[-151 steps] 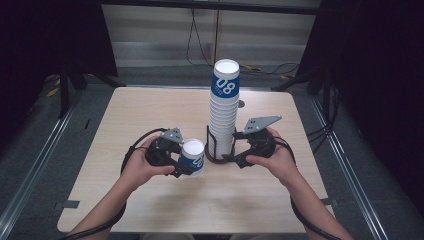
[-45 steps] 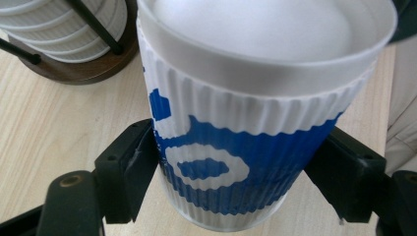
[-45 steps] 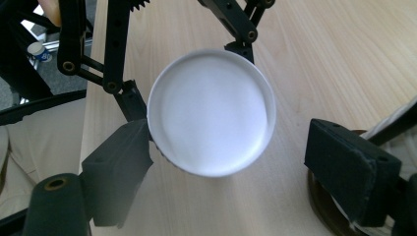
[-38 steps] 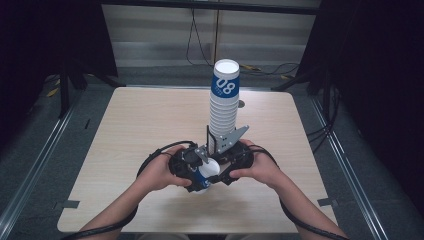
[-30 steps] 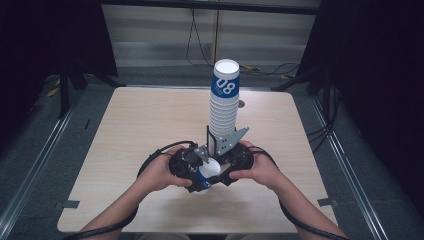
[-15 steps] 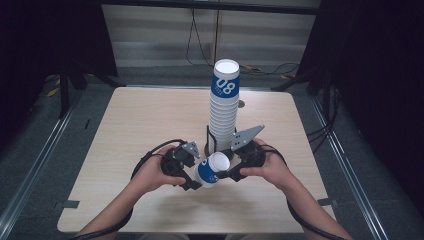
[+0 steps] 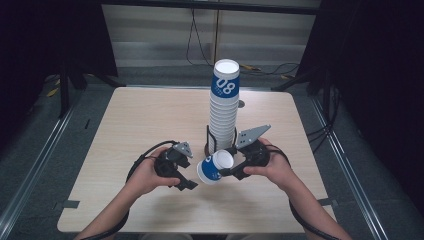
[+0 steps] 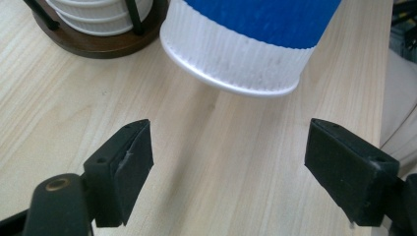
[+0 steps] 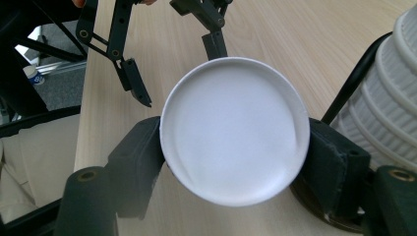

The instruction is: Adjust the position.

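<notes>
A blue and white paper cup (image 7: 211,171) lies tilted on its side just above the table, held near its white base by my right gripper (image 7: 226,167), which is shut on it. The right gripper view has that base (image 9: 235,142) between the two pads. My left gripper (image 7: 192,175) stands open a little to the cup's left; its jaws have just been opening and nothing is between them. In the left gripper view the cup's ribbed white end (image 8: 236,54) hangs beyond the open jaws (image 8: 228,172). A tall stack of upturned cups (image 7: 224,110) stands in a wire holder just behind.
The holder's dark wooden base (image 8: 93,42) and black wire uprights (image 7: 207,142) sit right behind both grippers. The stack (image 9: 388,128) is close to the right gripper's side. Bare wooden table (image 7: 150,120) spreads to the left and front; cables trail from both grippers.
The left gripper has let go of the cup and drawn back to the left. The right gripper has shifted right with the cup in it, so the hands have parted.
</notes>
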`<state>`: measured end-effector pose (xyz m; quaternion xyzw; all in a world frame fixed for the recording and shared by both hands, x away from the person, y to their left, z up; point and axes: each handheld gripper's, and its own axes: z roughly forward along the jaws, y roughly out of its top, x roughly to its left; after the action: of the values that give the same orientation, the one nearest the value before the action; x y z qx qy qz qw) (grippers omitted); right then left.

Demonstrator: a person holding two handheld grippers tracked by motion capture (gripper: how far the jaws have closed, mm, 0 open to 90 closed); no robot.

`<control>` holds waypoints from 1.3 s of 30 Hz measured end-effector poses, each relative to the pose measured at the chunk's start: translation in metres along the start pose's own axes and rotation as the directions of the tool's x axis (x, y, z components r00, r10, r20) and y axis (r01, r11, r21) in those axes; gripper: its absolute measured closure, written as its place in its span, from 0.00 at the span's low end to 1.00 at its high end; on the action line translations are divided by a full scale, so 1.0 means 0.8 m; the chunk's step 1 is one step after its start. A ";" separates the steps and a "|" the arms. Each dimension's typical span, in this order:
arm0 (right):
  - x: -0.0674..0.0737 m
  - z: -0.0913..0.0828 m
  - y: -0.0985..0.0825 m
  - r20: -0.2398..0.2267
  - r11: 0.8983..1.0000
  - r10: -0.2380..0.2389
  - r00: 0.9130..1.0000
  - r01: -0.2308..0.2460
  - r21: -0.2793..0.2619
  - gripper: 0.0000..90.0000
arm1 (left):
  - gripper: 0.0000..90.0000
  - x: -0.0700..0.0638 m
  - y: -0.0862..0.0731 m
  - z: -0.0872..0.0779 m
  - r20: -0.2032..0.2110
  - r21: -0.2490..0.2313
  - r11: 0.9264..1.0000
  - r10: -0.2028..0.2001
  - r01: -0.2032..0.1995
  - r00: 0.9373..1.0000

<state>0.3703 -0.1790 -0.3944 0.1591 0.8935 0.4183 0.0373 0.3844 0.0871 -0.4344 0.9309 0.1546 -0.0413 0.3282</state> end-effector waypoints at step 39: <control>0.005 -0.009 -0.004 0.011 0.997 0.044 0.999 -0.043 -0.071 0.31 | 0.20 0.001 -0.013 0.009 0.026 -0.120 0.991 -0.049 0.052 0.998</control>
<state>0.3645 -0.1852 -0.3917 0.1795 0.8743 0.4492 0.0392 0.3816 0.0904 -0.4466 0.9047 0.1767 -0.0508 0.3842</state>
